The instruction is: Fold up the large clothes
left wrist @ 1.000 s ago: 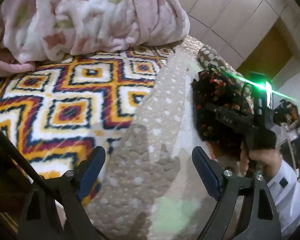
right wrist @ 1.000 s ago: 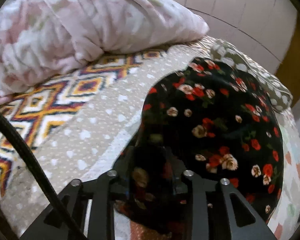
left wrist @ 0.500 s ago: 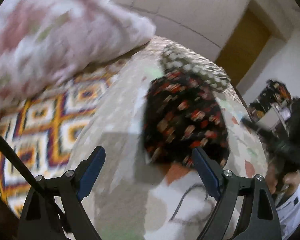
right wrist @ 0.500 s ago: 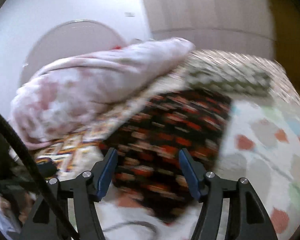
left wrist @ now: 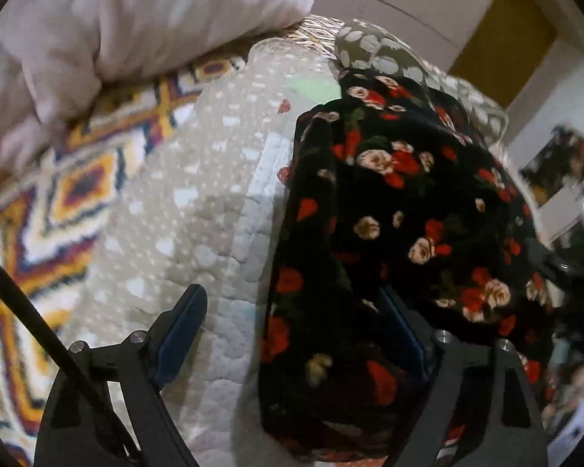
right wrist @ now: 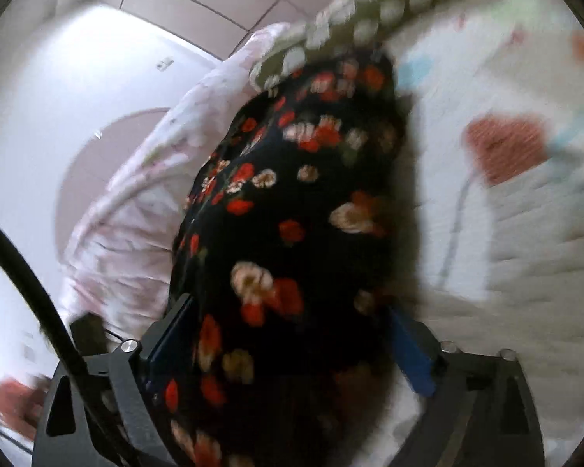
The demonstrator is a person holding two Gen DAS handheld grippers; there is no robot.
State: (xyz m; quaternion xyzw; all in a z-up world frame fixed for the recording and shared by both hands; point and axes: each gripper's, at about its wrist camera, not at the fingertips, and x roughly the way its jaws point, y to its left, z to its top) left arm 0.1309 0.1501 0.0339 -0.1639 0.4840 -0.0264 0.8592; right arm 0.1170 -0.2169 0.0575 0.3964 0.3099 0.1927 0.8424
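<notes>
The black floral garment [left wrist: 401, 210] lies on the bed's quilted cover [left wrist: 214, 202], gathered into a compact folded bundle with its left edge running straight down the cover. Its far end touches a spotted cushion [left wrist: 381, 54]. I judge the fold is well advanced and the piece was set here because this strip of bed is flat and free for pressing it down.

My left gripper [left wrist: 296, 334] stands with its jaws spread wide and grasping nothing: the left finger hangs over bare cover, the right finger over the garment, so the jaws straddle that left edge. I read this as lining up to take or tuck the edge, though contact is not visible.

My right gripper [right wrist: 288, 338] has just been opening its jaws, and they now stand released. The garment lies between them in the right wrist view, but the pads [right wrist: 412, 354] do not press on it. The view is blurred, so I cannot confirm whether fabric touches either pad.

Beyond the garment, a pink and white duvet [left wrist: 128, 19] is heaped at the far left, resting on a geometric patterned blanket [left wrist: 58, 202]. Both lie apart from the working strip and should not interfere.
</notes>
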